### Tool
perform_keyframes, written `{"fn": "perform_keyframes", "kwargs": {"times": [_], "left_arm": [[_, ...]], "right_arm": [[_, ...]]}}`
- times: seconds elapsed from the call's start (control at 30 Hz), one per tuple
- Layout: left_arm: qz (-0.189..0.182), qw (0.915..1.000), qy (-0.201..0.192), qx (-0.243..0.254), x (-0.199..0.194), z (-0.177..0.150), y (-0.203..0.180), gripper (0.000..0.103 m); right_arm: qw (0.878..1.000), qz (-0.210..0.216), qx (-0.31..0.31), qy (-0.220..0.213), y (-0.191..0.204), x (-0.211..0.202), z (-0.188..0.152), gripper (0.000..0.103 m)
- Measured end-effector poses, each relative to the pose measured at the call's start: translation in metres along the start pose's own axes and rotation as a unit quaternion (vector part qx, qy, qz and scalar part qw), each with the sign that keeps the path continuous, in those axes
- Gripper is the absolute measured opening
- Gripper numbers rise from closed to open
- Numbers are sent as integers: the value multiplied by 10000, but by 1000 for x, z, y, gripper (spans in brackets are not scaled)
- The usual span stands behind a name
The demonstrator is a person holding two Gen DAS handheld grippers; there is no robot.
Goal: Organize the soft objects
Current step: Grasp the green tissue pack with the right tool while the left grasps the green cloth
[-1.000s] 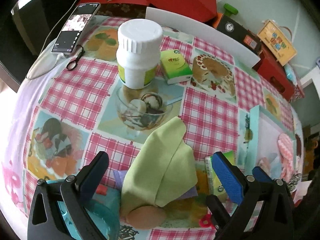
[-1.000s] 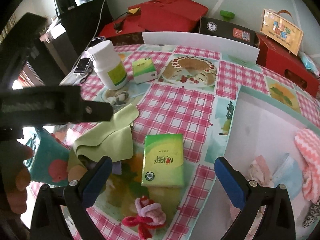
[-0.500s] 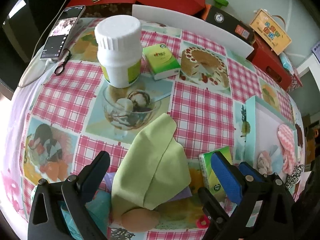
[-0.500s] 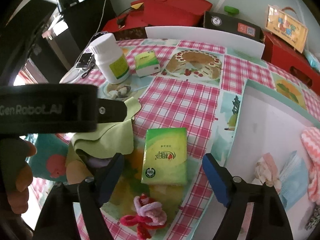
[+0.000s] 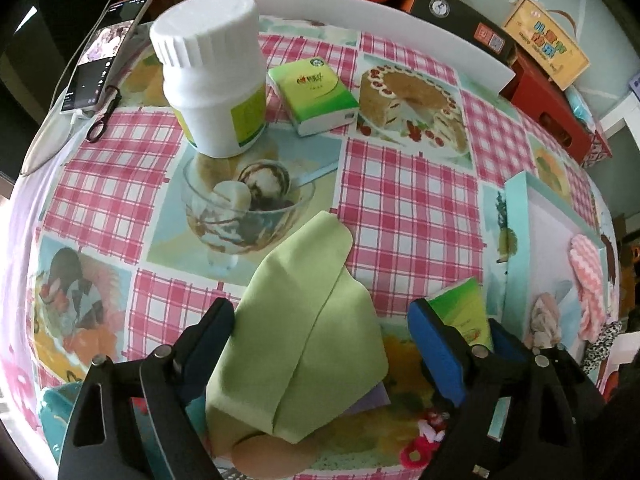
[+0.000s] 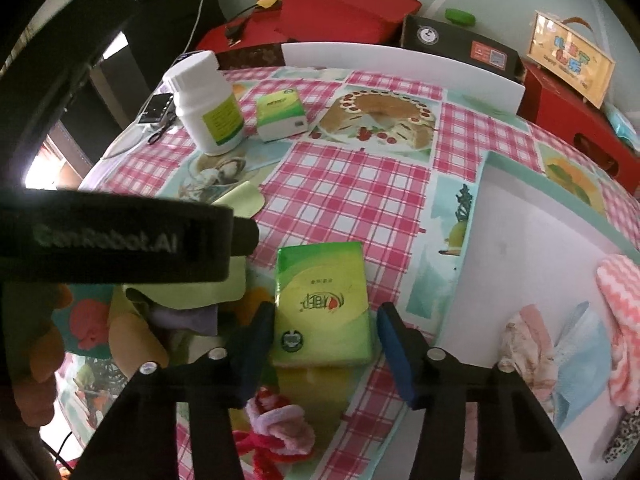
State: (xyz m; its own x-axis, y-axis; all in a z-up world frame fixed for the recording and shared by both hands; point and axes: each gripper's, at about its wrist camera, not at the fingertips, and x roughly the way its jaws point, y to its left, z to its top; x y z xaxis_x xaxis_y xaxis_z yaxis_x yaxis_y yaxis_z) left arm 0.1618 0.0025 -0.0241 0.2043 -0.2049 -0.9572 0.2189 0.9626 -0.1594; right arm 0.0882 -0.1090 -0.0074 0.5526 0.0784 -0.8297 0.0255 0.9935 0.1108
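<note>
Right claw (image 6: 326, 326): closing, one finger each side of the green tissue pack (image 6: 323, 304), not squeezing it.
Tissue pack: flat on the table (image 6: 352, 200), long side pointing away.
Left claw (image 5: 320, 328): wide, closing around the green cloth (image 5: 308, 328).
Cloth: long fold points away, toward the white bottle (image 5: 214, 68).

white bottle (image 5: 212, 68) upright; phone (image 5: 106, 54) at table edge.

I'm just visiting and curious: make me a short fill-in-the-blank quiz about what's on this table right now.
The folded cloth between the left gripper fingers is ____.
The right gripper is closing around a green ____ pack.
The white bottle stands ____.
The tablecloth checks are white and ____.

Missing words: green; tissue; upright; pink
</note>
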Motion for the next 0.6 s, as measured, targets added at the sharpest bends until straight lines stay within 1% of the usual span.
{"fn": "perform_keyframes", "kwargs": {"times": [0.1,0.23,0.3,0.37,0.4,0.43,0.47,0.5,0.53,0.57,0.6], "left_arm": [[104,9999,41,-19,6,0,-1,86],[277,9996,86,-36,14,-1,0,75],[331,9994,46,-52,16,-1,-1,73],[386,9992,-2,-87,16,1,2,63],[377,9992,-28,-125,16,1,4,61],[357,9992,-63,-177,15,1,7,53],[312,9991,-111,-246,14,2,10,45],[163,9992,-144,-333,13,2,15,41],[29,9991,-157,-393,11,3,19,32],[-30,9989,-174,-431,11,3,21,28],[-76,9987,-194,-466,11,4,24,26]], "right_arm": [[10000,42,88,-15,-3,-1,0,52],[10000,14,49,-9,-1,0,0,52],[10000,13,46,-6,0,0,0,52],[10000,26,61,-4,-1,0,0,52],[10000,30,64,-3,-1,0,0,52],[10000,30,65,-2,-1,0,0,52],[10000,26,64,-2,-1,0,0,52],[10000,22,61,-2,-1,0,0,52],[10000,18,60,-1,-1,0,0,52],[10000,16,60,-2,-1,0,0,52],[10000,18,62,-2,-1,0,0,52]]}}
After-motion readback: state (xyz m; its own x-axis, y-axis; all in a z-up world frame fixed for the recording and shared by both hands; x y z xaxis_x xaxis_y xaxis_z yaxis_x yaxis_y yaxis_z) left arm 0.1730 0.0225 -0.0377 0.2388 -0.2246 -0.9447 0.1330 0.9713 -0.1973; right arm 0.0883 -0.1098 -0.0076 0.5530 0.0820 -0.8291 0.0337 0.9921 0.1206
